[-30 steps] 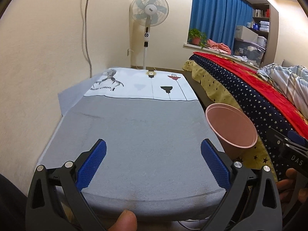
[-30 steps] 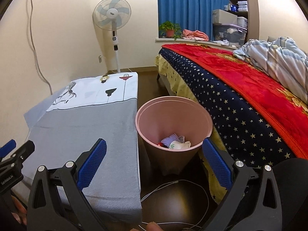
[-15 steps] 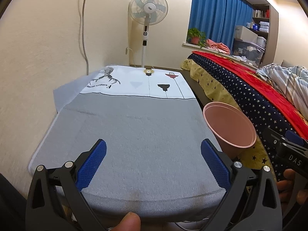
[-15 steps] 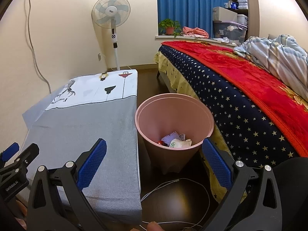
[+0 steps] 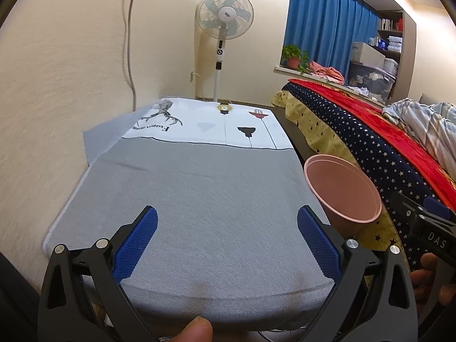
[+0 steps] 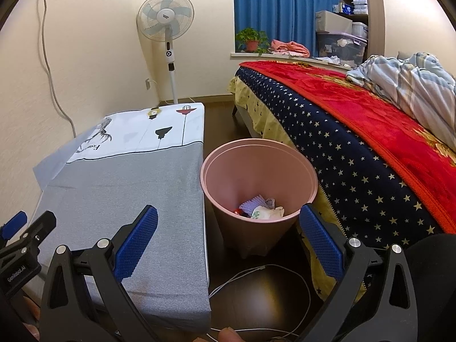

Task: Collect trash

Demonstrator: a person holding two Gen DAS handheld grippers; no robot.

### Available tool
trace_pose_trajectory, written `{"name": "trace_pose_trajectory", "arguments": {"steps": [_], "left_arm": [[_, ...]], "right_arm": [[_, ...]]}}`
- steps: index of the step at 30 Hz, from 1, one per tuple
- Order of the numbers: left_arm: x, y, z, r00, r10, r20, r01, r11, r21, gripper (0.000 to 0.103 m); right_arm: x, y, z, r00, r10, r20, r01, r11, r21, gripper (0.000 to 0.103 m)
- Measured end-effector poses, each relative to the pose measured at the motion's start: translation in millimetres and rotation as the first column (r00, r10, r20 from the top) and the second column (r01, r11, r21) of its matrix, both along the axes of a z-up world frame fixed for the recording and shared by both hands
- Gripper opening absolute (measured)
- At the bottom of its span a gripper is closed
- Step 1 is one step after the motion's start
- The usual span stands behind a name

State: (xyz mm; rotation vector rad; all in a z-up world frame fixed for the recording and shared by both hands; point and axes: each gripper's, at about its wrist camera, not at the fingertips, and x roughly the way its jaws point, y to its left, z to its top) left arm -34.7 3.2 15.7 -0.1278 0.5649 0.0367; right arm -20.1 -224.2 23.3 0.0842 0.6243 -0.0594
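A pink bin [image 6: 258,179] stands on the dark floor between the low table and the bed; in the left wrist view the pink bin [image 5: 342,191] shows at the right. Crumpled trash [image 6: 260,209], white and purple pieces, lies at its bottom. My right gripper [image 6: 228,238] is open and empty, held just in front of the bin. My left gripper [image 5: 226,240] is open and empty above the near end of the grey-covered table [image 5: 199,199]. No trash shows on the table top.
The cloth-covered table [image 6: 119,185] runs along the left wall, with a standing fan [image 6: 168,28] behind it. A bed with a starred and red blanket [image 6: 370,131] fills the right. A white cable [image 6: 256,273] loops on the floor before the bin.
Both grippers have drawn back and risen a little, so more of the table and bin shows. Both stay open and empty. The trash in the bin has not moved.
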Motion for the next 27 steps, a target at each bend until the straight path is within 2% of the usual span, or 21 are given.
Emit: {"name": "trace_pose_trajectory", "arguments": {"steps": [27], "left_arm": [[-0.6, -0.8, -0.1, 1.0, -0.01, 0.003, 0.01, 1.0, -0.001, 0.095]], "right_arm": [[0.3, 0.0, 0.2, 1.0, 0.001, 0.0, -0.001, 1.0, -0.002, 0.098]]}}
